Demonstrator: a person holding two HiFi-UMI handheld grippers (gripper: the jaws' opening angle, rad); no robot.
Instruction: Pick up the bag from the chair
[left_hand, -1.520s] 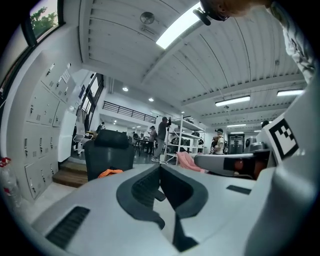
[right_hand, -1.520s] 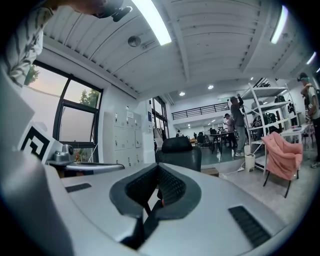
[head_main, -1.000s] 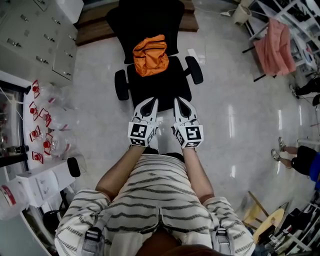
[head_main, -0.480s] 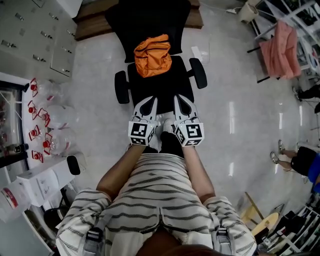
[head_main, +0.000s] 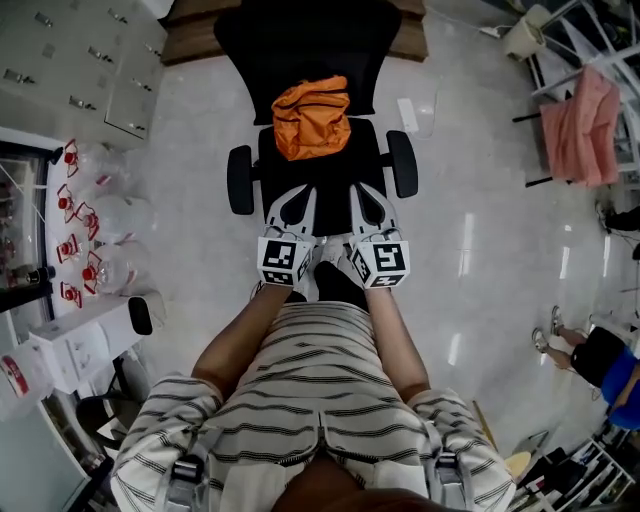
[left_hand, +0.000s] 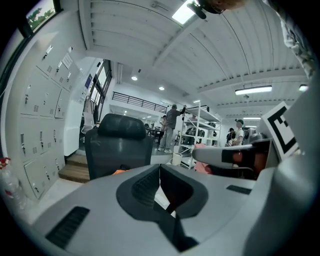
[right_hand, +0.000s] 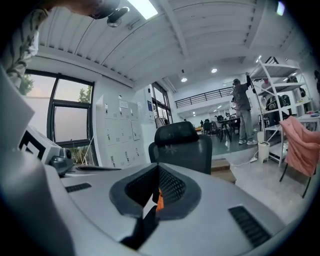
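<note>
We hold both grippers side by side over the front edge of the chair (head_main: 330, 182), cubes toward us and jaws pointing to 12 o'clock. The left gripper (head_main: 298, 200) has its jaws drawn together with nothing between them; in the left gripper view the left gripper (left_hand: 160, 167) shows its two dark pads meeting at the tips, holding nothing. The right gripper (head_main: 368, 198) sits at 3 o'clock of the left one, close beside it but apart. In the right gripper view its jaws are likewise closed at the tips and grip nothing. Through the narrow slit below them we see a sliver of the orange bag (right_hand: 159, 199).

The bag (head_main: 312, 117) lies crumpled at the back of the seat, against the foot of the black backrest, at 12 o'clock from both grippers and clear of them. The two armrests stand at 9 and 3 o'clock of the seat. From the left gripper view only a small orange edge of the bag (left_hand: 120, 171) peeks above the gripper's body, in front of the chair (left_hand: 117, 145).

Grey lockers (head_main: 90, 70) fill the 10 o'clock corner, and a pink cloth (head_main: 585, 130) hangs on a rack at 2 o'clock.
</note>
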